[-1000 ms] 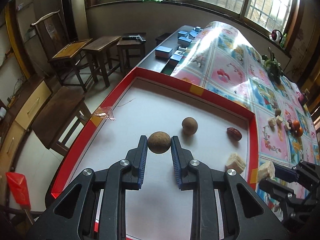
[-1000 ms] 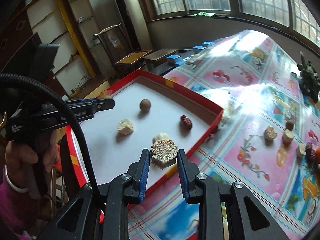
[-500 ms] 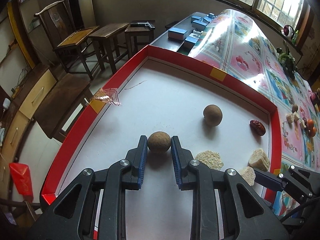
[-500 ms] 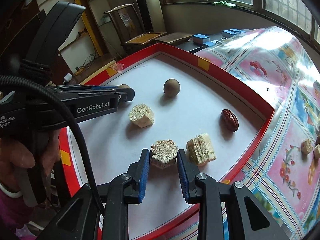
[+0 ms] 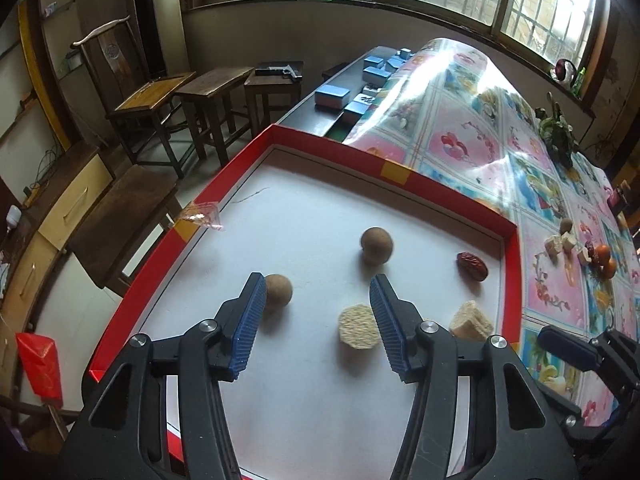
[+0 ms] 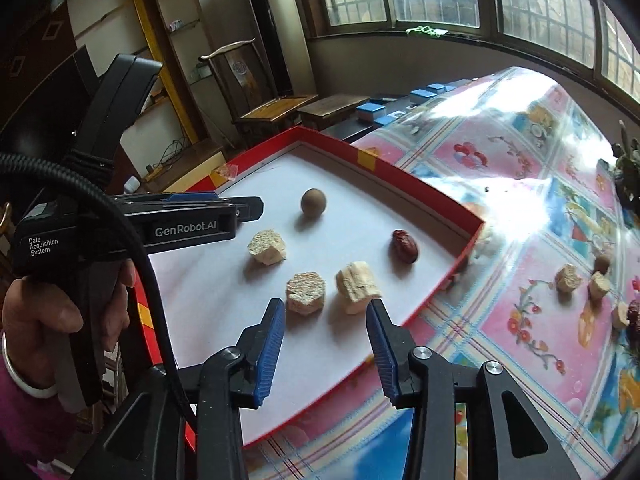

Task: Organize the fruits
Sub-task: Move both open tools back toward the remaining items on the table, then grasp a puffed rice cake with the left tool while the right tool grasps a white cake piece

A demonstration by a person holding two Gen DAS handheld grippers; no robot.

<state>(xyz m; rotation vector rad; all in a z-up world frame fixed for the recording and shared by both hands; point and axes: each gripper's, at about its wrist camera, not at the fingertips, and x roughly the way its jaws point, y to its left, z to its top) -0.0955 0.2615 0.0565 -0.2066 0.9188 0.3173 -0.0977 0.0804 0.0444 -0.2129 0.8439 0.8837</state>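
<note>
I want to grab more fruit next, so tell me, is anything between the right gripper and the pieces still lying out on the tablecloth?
Nothing visible blocks it. The right gripper is open over the red tray's near corner, and the loose pieces lie to its right on the tablecloth. Only the tray's low wall lies between, which the gripper looks high enough to clear.

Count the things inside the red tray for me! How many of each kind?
Round brown balls: 2
Pale crumbly chunks: 3
Dark red dried fruit: 1
Total in the red tray: 6
</note>
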